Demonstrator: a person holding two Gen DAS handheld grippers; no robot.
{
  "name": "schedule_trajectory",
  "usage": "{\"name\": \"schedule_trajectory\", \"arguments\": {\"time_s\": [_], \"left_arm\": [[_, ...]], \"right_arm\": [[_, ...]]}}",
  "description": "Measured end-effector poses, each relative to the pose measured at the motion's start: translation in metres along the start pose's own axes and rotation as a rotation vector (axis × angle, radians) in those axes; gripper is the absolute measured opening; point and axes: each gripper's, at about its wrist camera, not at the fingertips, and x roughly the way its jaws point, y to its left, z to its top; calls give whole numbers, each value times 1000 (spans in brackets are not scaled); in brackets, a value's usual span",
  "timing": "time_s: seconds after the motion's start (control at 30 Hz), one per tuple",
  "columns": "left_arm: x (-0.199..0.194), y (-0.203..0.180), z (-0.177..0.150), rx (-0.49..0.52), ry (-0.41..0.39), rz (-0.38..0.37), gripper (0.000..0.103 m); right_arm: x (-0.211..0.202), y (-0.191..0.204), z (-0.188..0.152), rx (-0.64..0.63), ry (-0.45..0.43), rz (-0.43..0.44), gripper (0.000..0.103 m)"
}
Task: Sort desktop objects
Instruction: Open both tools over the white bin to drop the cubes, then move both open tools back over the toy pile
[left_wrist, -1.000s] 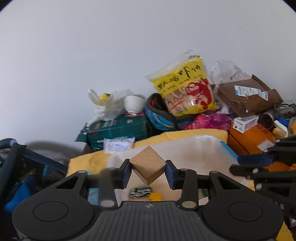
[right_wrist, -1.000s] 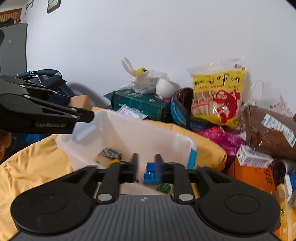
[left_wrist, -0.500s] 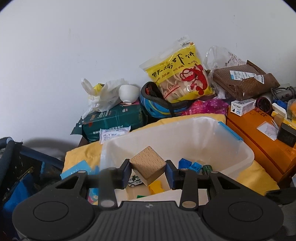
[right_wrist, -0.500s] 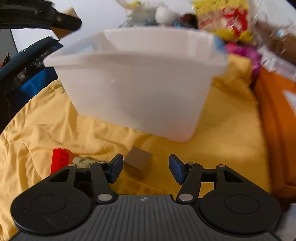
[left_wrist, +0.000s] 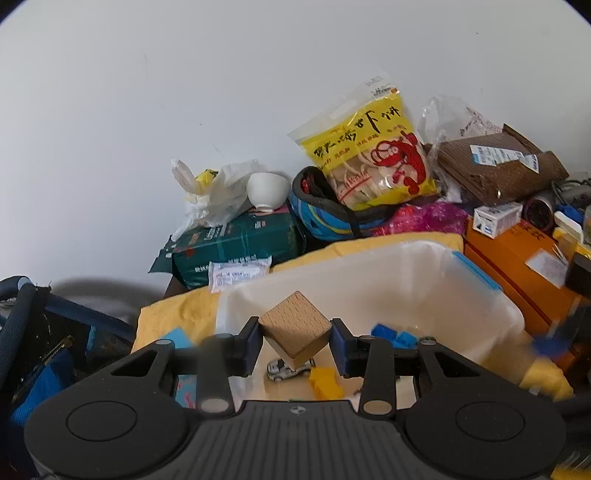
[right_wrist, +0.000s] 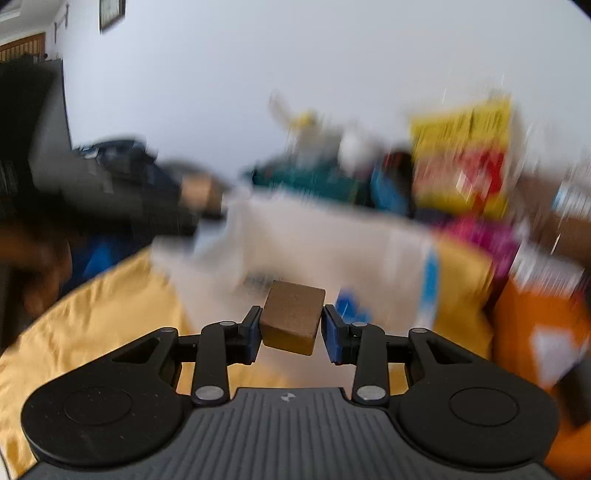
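My left gripper (left_wrist: 294, 343) is shut on a light wooden cube (left_wrist: 294, 330), held tilted above the near end of a translucent white bin (left_wrist: 491, 306). Inside the bin lie a small toy car (left_wrist: 289, 369), a yellow piece (left_wrist: 325, 382) and blue bricks (left_wrist: 393, 336). In the right wrist view, my right gripper (right_wrist: 291, 334) is shut on a darker wooden cube (right_wrist: 291, 321), lifted in front of the same bin (right_wrist: 317, 240). That view is smeared by motion. The left gripper (right_wrist: 147, 218) shows there as a dark blur at the bin's left.
The bin rests on a yellow cloth (right_wrist: 110, 306). Behind it are a green box (left_wrist: 236, 243), a white bowl (left_wrist: 266, 190), a yellow snack bag (left_wrist: 373, 162), a brown parcel (left_wrist: 498, 170) and an orange box (left_wrist: 517, 258). A dark bag (left_wrist: 48, 332) sits at left.
My right gripper has shut on the darker cube that lay on the cloth and lifted it toward the bin. The left gripper still holds its cube over the bin, shifted slightly.
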Motion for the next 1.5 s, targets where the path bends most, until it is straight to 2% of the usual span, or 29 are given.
{"name": "schedule_trajectory", "arguments": {"time_s": [0.07, 0.13, 0.27, 0.33, 0.37, 0.43, 0.53, 0.63, 0.77, 0.83, 1.0, 1.17, 1.27, 1.33, 1.4, 1.5], "left_arm": [[10, -1, 3, 4, 12, 6, 43], [20, -2, 5, 7, 33, 0, 43], [37, -7, -2, 12, 93, -45, 43], [38, -7, -7, -2, 106, -59, 44], [36, -8, -9, 0, 106, -53, 49], [30, -10, -12, 14, 91, -33, 55], [17, -9, -11, 6, 72, -30, 55], [1, -9, -10, -12, 55, -34, 60], [-30, -15, -20, 7, 27, -26, 65], [-47, -21, -33, 42, 16, -21, 71], [-79, -36, -75, 105, 35, -25, 71], [-97, -54, -129, 98, 128, -81, 71], [-97, -69, -162, 127, 201, -64, 71], [-96, -75, -172, 118, 232, -88, 71], [-91, -80, -176, 93, 264, -146, 71], [-80, -92, -179, 129, 274, -100, 67]], "right_arm": [[8, -6, 15, -26, 2, -58, 38], [23, -13, 21, 12, 38, -57, 38], [49, -21, 19, 45, 116, -81, 40], [56, -19, 13, 45, 128, -100, 45], [56, -19, 12, 47, 136, -104, 46], [53, -17, 9, 43, 131, -95, 50], [50, -10, 9, 2, 118, -101, 59], [46, -7, 10, -8, 113, -87, 60], [21, -1, 1, -20, 79, -48, 71], [6, 1, -7, -30, 52, -22, 71], [-27, 8, -37, -59, 39, 46, 70], [-35, 27, -83, -125, 136, 50, 66], [-31, 34, -117, -105, 229, 69, 62], [-31, 36, -134, -49, 281, 86, 63], [-33, 35, -145, 20, 310, 110, 63], [-36, 41, -152, 10, 316, 110, 63]]}}
